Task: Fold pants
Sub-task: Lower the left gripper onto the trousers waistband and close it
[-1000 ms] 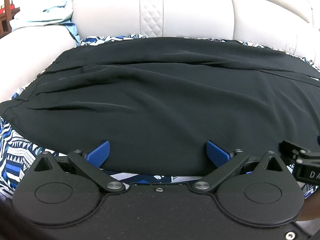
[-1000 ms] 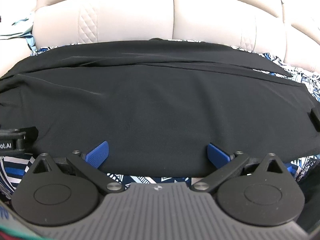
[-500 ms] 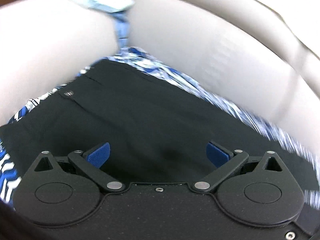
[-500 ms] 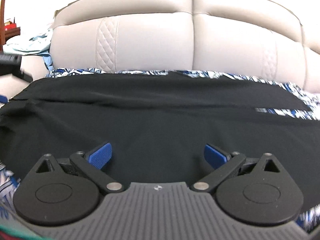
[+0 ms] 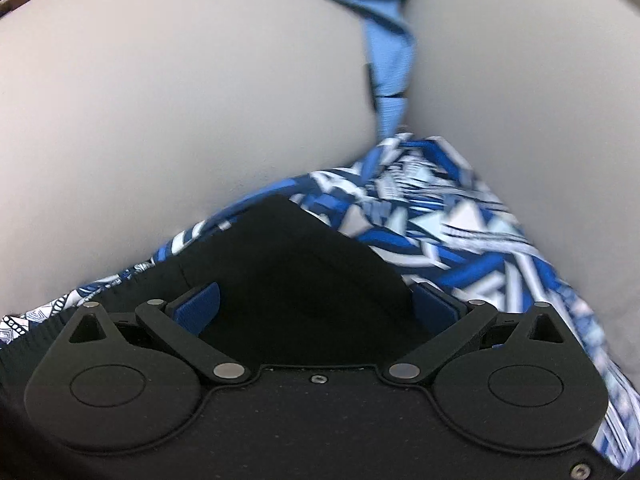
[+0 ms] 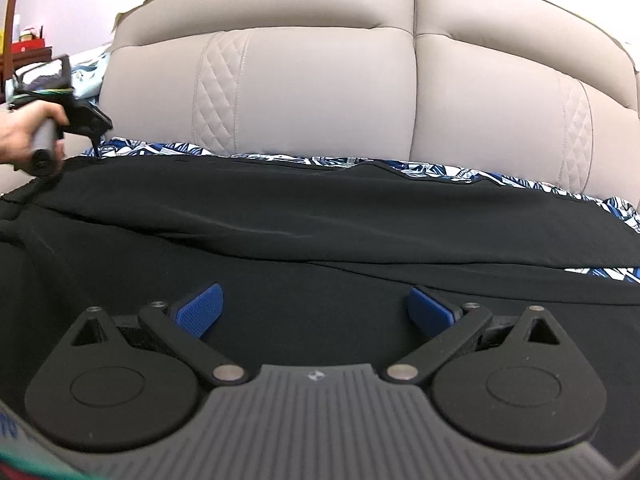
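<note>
Black pants (image 6: pixel 320 236) lie spread across the sofa seat on a blue-and-white patterned cloth (image 6: pixel 440 170). My right gripper (image 6: pixel 316 308) hangs open just above the near part of the pants, nothing between its blue pads. In the left wrist view, a back corner of the pants (image 5: pixel 292 264) sits between the spread blue pads of my left gripper (image 5: pixel 316 308), which is open over it. From the right wrist view, the left gripper (image 6: pixel 86 118) shows at the far left end of the pants, held by a hand (image 6: pixel 24 132).
The beige sofa backrest (image 6: pixel 320 92) rises behind the pants, and a rounded armrest (image 5: pixel 160 120) stands at the left. A light blue garment (image 5: pixel 390 68) is wedged between armrest and backrest. The patterned cloth (image 5: pixel 440 232) covers the seat under the pants.
My left gripper has swung left and forward from the pants' near edge to their back left corner. The right gripper has dropped lower over the fabric and stays open.
</note>
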